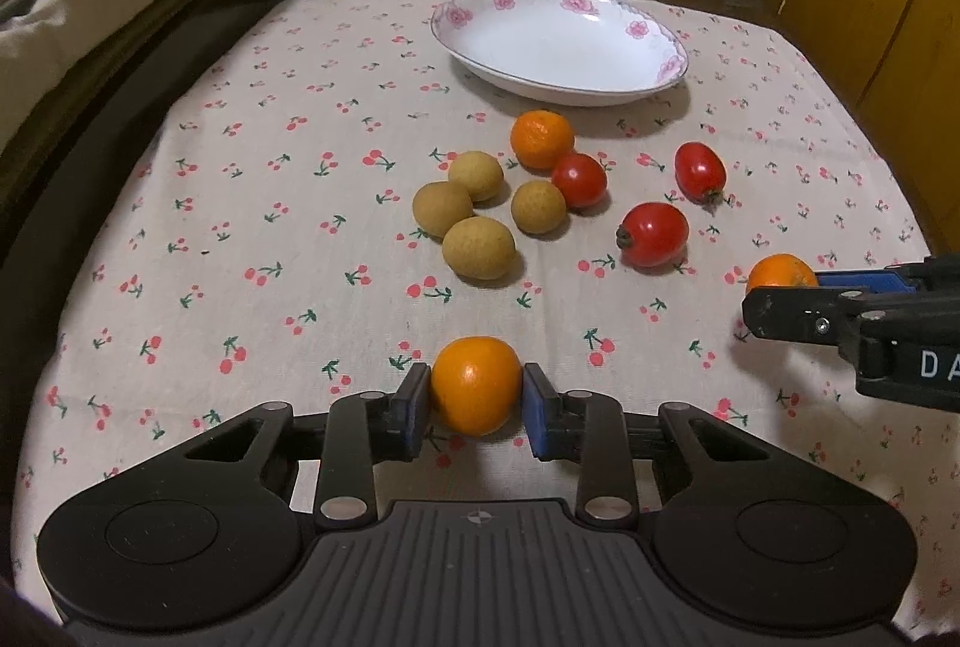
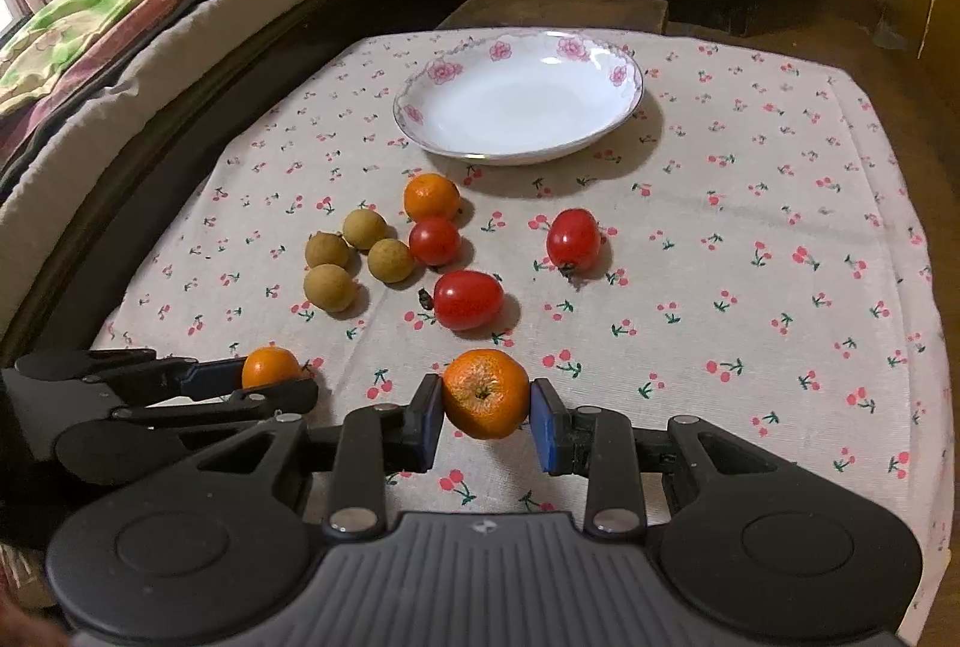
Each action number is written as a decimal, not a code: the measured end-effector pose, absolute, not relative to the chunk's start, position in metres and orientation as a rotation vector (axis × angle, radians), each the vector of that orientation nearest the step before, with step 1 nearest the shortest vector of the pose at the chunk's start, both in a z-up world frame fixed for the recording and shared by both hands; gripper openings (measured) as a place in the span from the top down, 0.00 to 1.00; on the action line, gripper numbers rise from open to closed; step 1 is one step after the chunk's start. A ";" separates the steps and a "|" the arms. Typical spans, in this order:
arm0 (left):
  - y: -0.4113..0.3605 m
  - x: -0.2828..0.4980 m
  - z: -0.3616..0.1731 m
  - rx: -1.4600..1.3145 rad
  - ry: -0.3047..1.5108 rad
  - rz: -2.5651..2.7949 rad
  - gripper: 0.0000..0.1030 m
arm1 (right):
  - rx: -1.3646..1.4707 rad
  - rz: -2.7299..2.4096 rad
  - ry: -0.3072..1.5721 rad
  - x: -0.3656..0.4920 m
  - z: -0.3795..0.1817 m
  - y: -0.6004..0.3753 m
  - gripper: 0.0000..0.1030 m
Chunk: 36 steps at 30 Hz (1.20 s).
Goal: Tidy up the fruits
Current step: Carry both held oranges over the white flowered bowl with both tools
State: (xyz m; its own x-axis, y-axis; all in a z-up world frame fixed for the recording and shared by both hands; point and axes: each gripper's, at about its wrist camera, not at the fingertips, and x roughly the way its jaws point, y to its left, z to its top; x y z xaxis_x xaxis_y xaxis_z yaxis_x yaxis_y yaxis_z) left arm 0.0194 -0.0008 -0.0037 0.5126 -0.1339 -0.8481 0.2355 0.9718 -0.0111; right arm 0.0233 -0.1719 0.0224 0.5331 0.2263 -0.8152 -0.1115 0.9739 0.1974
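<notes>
left wrist view: the left tongs [image 1: 477, 404] are closed on a small orange [image 1: 476, 386], both blue pads against its sides, low over the near part of the desk [image 1: 240, 227] with its cherry-print cloth. further off lies the loose fruit: four longans [image 1: 474, 212] in a cluster, another orange [image 1: 542, 138] just beyond them and touching a red tomato [image 1: 579, 179], and two more tomatoes [image 1: 677, 206] to the right. the flowered plate [image 1: 474, 2] sits at the far side, with nothing on it. at the right edge the right tongs [image 1: 774, 296] come in side-on with a third orange between their fingers.

right wrist view: the right tongs [image 2: 487, 416] grip the stem-up orange [image 2: 486, 394], both pads pressed against its sides, near the front of the desk. the left tongs [image 2: 270, 377] show at near left with their orange [image 2: 270, 367]. the plate [image 2: 624, 65] is bare here too, and the longans [image 2: 360, 254], tomatoes [image 2: 468, 299] and far orange [image 2: 431, 196] lie between it and the tongs.

judged from this, the sorting has barely begun: two oranges are in hand, nothing is placed, and eight fruits remain on the cloth.
</notes>
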 end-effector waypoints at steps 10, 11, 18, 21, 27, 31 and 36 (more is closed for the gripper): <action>-0.007 0.042 0.023 0.039 0.978 -0.257 0.62 | 0.142 0.160 0.981 0.038 0.036 -0.185 0.69; -0.009 0.046 0.025 0.025 0.977 -0.263 0.62 | 0.143 0.157 0.982 0.041 0.036 -0.185 0.69; -0.019 0.076 0.032 -0.009 0.964 -0.270 0.62 | 0.126 0.153 0.967 0.073 0.044 -0.184 0.69; -0.021 0.090 0.034 -0.030 0.966 -0.269 0.62 | 0.135 0.149 0.964 0.089 0.046 -0.186 0.69; -0.033 0.117 0.038 -0.034 0.959 -0.276 0.61 | 0.122 0.156 0.942 0.117 0.054 -0.186 0.69; -0.039 0.137 0.039 -0.037 0.955 -0.278 0.61 | 0.108 0.157 0.941 0.135 0.054 -0.188 0.69; -0.044 0.156 0.033 -0.045 0.963 -0.281 0.61 | 0.122 0.160 0.948 0.159 0.048 -0.195 0.69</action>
